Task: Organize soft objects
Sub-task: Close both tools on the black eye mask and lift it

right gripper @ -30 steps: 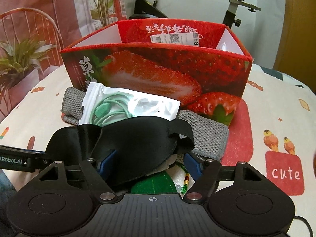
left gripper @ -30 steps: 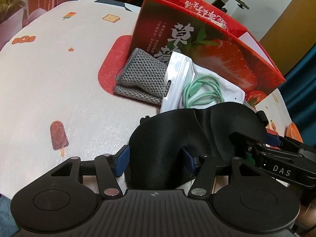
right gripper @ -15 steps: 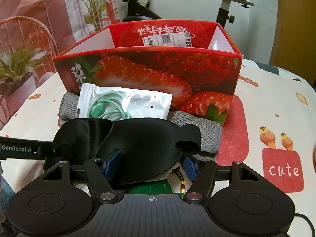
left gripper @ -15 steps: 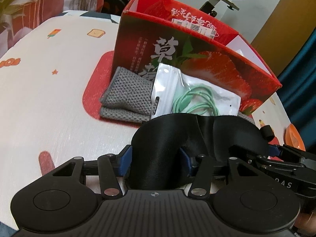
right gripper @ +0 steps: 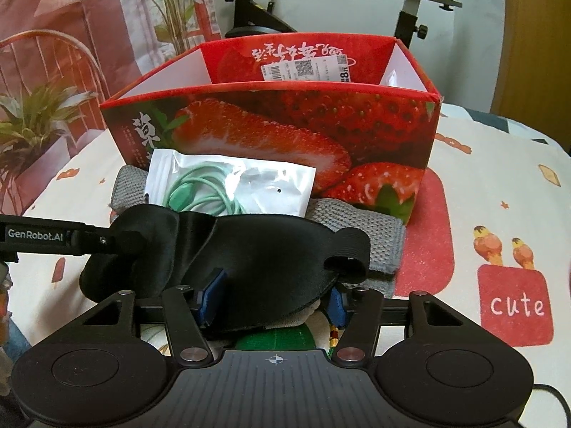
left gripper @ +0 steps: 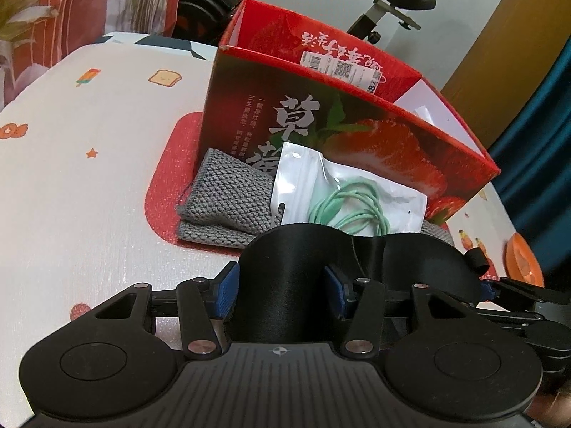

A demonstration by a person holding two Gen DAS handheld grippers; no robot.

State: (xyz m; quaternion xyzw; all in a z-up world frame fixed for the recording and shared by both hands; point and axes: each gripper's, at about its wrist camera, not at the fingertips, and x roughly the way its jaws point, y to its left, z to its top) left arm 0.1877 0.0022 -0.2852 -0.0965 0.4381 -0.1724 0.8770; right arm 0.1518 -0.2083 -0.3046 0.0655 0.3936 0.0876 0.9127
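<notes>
— Holding up well, is it? What are the 2 grippers doing with that black eye mask (left gripper: 296,249)?

— Both are pinching it. The left gripper (left gripper: 282,287) is clamping 1 end, its blue pads (left gripper: 224,290) pressing in on the satin from either side. The right gripper (right gripper: 273,297) is squeezing the other end in the same way, and the mask is stretching across between them, lifted off the tablecloth (left gripper: 78,185).

— And the strap?

— A loop of it is curling out at the mask's right edge in the right wrist view.

— What is lying beyond the mask?

— A white pouch (right gripper: 228,185) with a coiled mint-green cable (right gripper: 200,194) inside is resting on a folded grey knitted cloth (left gripper: 228,199). Both are sitting just in front of the red strawberry box (right gripper: 285,132), with the cloth touching its front wall.

— Is anything showing inside the box?

— Only its white inner walls and a barcode label on the far flap; the bottom is hiding behind the front wall.

— Anything under the right gripper?

— Something green and a beaded cord (right gripper: 333,335) are peeking out beneath the mask, too hidden to identify.

— And behind the table?

— An exercise bike (right gripper: 257,7) is standing behind the box, and a potted plant (right gripper: 32,117) is sitting off to the left.
</notes>
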